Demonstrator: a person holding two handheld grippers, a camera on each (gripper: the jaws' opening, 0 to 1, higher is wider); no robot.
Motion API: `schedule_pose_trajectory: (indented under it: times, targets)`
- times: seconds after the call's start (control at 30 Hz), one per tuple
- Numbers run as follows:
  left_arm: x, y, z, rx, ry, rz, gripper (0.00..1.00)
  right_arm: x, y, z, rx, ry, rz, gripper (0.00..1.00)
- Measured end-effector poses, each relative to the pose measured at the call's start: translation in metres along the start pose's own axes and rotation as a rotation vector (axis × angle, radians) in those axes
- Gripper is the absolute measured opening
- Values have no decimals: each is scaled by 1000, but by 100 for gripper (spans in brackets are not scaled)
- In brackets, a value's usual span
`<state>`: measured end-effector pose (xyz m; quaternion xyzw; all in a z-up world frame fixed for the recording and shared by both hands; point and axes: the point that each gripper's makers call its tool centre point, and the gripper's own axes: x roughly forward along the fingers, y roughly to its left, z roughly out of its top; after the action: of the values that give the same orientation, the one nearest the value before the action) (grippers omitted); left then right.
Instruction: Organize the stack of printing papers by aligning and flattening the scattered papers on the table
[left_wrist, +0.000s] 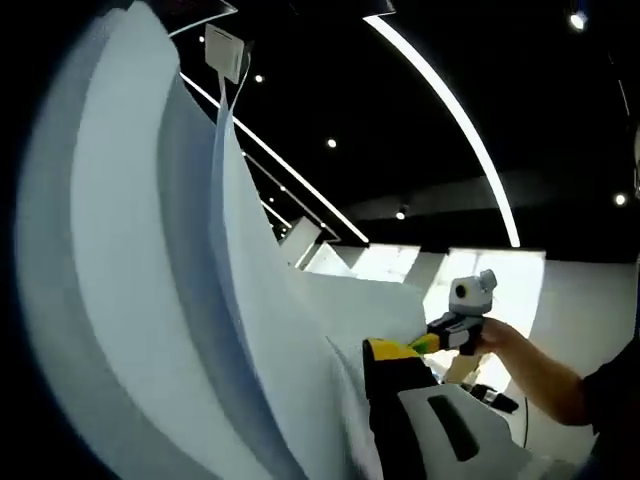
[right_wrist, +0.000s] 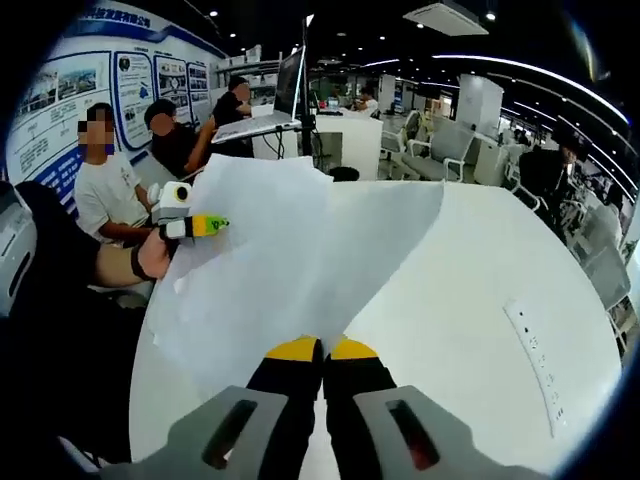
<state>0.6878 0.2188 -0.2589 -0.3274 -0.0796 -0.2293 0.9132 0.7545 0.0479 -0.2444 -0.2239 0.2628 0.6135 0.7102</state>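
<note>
Lifting the papers (right_wrist: 300, 250) off the white table (right_wrist: 480, 300), the right gripper (right_wrist: 322, 350) is clamping their near edge and the left gripper (right_wrist: 205, 226) is pinching the far side; sheets are fanning unevenly, so aligning and flattening are remaining.

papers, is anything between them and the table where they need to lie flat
Nothing visible. In the right gripper view the papers are lifted over the white table, held by the right gripper at the near edge and the left gripper at the far side. The tabletop showing around them looks bare; what lies under the sheets is hidden.
</note>
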Motion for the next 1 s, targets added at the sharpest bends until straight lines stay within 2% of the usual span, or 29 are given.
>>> schedule_pose_trajectory:
  times: [0.23, 0.5, 0.73, 1.0]
  targets:
    - [1, 0, 0, -2, -2, -6, 24, 3, 7, 8, 8, -45, 43, 0]
    - [2, -1, -1, 2, 2, -15, 26, 14, 20, 20, -45, -70, 91, 0]
    - [2, -2, -1, -1, 3, -18, 27, 24, 30, 24, -93, -59, 126, 0]
    - [1, -6, 0, -3, -1, -31, 29, 30, 43, 31, -115, -80, 185, 0]
